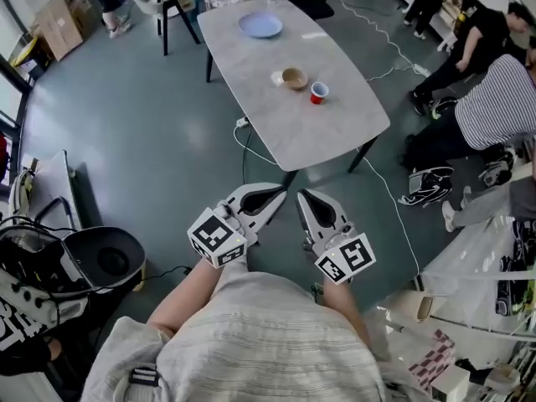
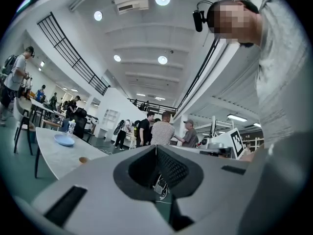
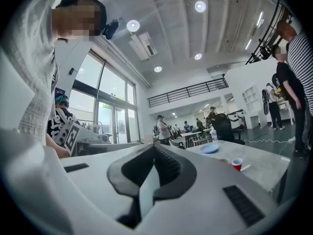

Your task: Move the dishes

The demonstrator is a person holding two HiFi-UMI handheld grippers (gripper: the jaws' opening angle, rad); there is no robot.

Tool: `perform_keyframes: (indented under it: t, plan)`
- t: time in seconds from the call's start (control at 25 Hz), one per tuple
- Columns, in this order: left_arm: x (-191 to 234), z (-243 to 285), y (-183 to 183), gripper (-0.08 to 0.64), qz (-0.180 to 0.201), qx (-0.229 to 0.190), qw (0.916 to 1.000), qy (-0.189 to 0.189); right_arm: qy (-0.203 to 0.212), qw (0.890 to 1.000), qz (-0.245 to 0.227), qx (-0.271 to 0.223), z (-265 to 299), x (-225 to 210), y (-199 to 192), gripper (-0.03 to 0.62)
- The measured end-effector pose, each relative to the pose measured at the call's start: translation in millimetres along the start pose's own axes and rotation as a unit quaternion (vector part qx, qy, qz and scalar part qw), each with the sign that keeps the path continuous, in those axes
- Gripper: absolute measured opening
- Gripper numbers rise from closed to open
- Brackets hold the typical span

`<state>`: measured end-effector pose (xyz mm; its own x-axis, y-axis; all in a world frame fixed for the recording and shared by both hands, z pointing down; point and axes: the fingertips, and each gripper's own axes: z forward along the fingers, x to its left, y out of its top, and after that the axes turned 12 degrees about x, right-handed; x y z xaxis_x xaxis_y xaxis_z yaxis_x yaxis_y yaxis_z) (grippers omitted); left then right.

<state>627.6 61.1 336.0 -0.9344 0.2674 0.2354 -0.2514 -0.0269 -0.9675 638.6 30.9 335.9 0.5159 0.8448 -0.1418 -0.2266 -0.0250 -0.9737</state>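
Left hand-held gripper [image 1: 270, 199] and right hand-held gripper [image 1: 308, 201] were at lower centre, jaws together, nothing between. Blue plate [image 1: 260, 25], bowl [image 1: 294, 78] and red cup [image 1: 319, 93] sat on the table [image 1: 310, 132], upper centre.

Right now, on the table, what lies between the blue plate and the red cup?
A small tan bowl sits between the blue plate and the red cup, nearer the cup, as the head view shows.
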Motion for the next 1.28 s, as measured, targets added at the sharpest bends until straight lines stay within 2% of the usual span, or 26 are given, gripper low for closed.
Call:
perform_keyframes:
  t: [0.24, 0.44, 0.72, 1.0, 1.12, 1.28]
  plan:
    - [66.0, -32.8, 3.0, 0.02, -0.016, -0.01, 0.9994, 0.029, 0.026, 1.0, -0.005, 0.01, 69.7, 9.9, 2.8, 0.018]
    - [99.1, -30.2, -0.3, 0.02, -0.031, -0.005, 0.9985, 0.044, 0.047, 0.999, 0.005, 0.026, 106.0, -2.7, 0.5, 0.018]
    - [158.3, 4.5, 14.9, 0.02, -0.037, 0.003, 0.9959, 0.082, 0.079, 0.996, 0.005, 0.026, 156.3, -62.7, 18.6, 0.018]
    - [226.3, 57.4, 55.0, 0.02, -0.008, -0.005, 0.9949, 0.101, 0.105, 0.994, -0.016, 0.002, 206.9, -125.2, 55.6, 0.018]
    - [246.0, 80.1, 67.6, 0.02, 0.002, -0.005, 0.9945, 0.104, 0.108, 0.994, -0.019, 0.003, 220.4, -150.6, 65.5, 0.018]
    - [256.3, 103.5, 74.2, 0.02, -0.002, -0.003, 0.994, 0.11, 0.109, 0.994, -0.011, 0.003, 226.6, -180.5, 71.9, 0.018]
